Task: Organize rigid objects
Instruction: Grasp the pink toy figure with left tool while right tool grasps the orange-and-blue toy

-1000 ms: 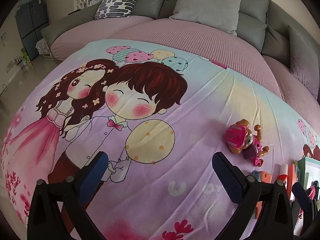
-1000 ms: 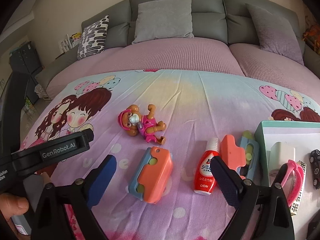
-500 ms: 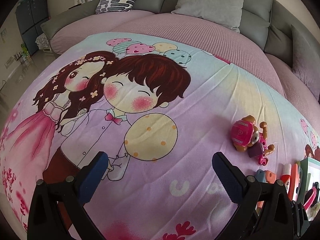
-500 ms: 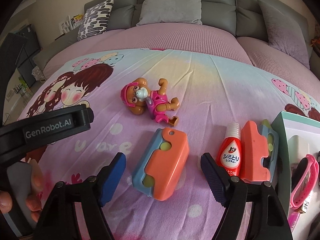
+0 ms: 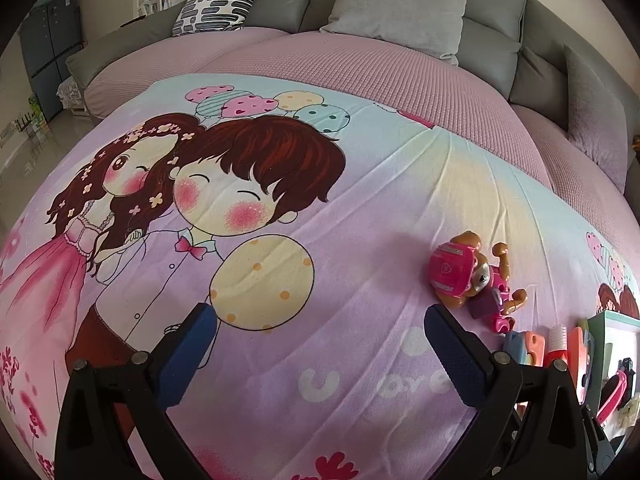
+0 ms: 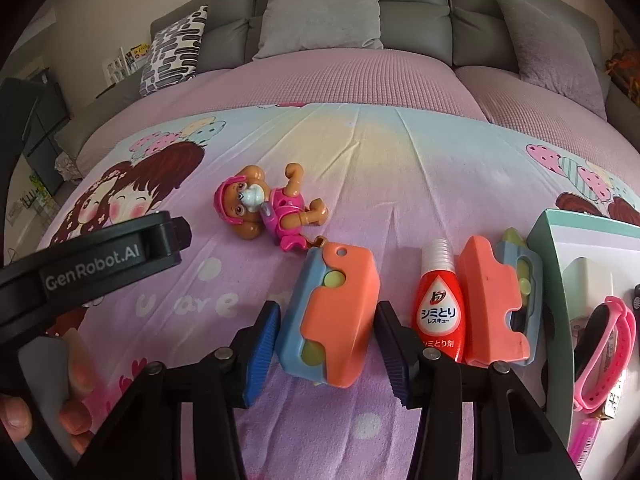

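The orange-and-blue case [image 6: 332, 316] has pale green dots. The bottle [image 6: 440, 312] is red. The bedsheet [image 6: 380, 168] is lilac with cartoon print.

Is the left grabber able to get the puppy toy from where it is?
Probably yes. The puppy toy lies apart from the other things, just ahead and right of the open left gripper, with only bare blanket between.

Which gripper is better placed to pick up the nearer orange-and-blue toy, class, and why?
Right. The right gripper already straddles the orange-and-blue toy, its jaws closing around it. The left gripper hangs open over bare printed bedsheet, away from the toys.
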